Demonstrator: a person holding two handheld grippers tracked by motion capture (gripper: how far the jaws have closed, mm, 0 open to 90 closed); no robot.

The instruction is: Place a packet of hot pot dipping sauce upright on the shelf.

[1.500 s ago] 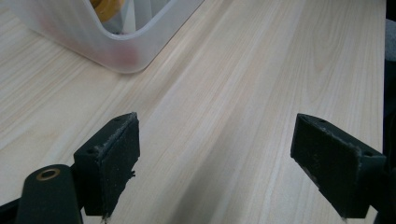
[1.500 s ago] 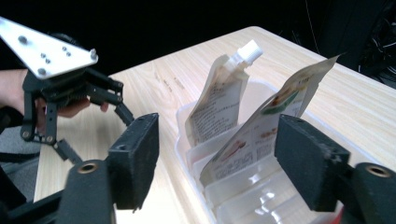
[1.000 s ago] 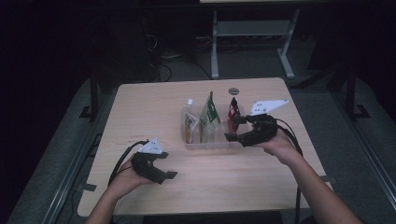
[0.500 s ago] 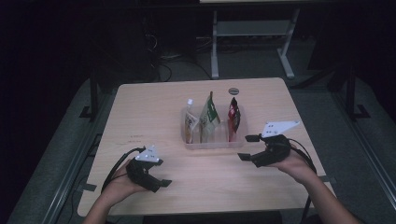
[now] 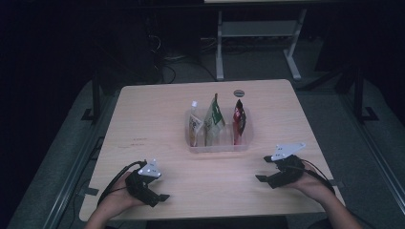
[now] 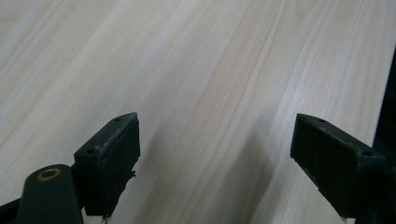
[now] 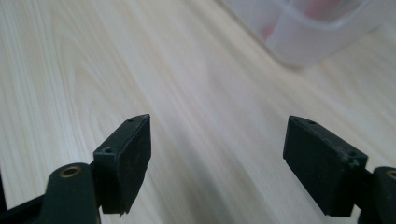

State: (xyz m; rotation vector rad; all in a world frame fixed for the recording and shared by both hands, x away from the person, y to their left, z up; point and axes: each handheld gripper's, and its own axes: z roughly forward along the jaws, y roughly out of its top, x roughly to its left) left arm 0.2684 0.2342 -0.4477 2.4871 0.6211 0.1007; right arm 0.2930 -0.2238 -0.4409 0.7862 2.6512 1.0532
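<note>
Clear bin point(image 5: 217, 145) btwn both grippers.

A dim lab or test room, set up for recording.
A lone wooden table point(image 5: 157, 114) stands on grey carpet point(image 5: 57, 157), with loose cables point(image 5: 167, 59) and a metal stand point(image 5: 258, 33) in the dark behind it.
</note>
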